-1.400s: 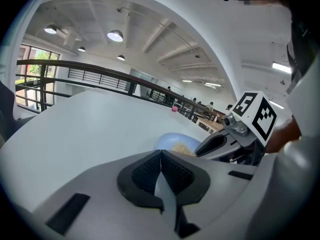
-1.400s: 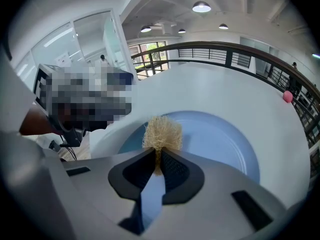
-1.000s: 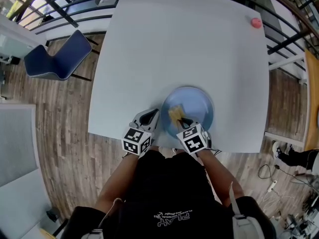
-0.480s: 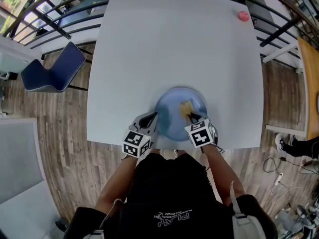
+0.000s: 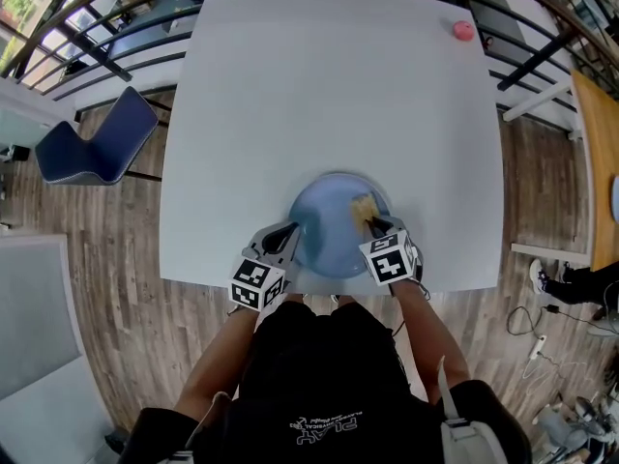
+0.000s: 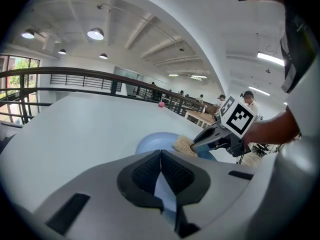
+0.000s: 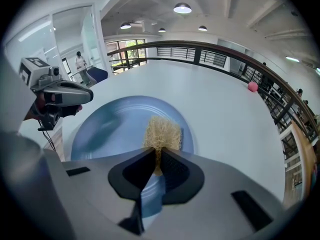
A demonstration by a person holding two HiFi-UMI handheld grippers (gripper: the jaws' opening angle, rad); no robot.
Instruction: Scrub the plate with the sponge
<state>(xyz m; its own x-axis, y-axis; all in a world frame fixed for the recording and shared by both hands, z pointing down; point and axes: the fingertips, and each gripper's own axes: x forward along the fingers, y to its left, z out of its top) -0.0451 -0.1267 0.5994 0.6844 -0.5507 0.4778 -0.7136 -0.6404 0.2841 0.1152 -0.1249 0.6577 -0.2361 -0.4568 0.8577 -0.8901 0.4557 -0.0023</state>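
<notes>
My left tongs (image 5: 291, 232) are clenched on the near left rim of the blue plate (image 5: 329, 222). In the left gripper view the pads meet at the tips with a blue sliver of rim caught lower down, but how deep the bite goes is hidden. My right tongs (image 5: 371, 224) pinch the straw-coloured sponge (image 5: 364, 205), whose tuft sticks out past the tips over the plate's right side. The clamped part is covered, and I cannot tell how firmly the sponge presses on the plate. The plate sits at the middle of the table's (image 5: 329, 85) near edge, its nearest rim cut off by the marker cubes. A small pink ball (image 5: 463, 30) lies by the far right corner.
</notes>
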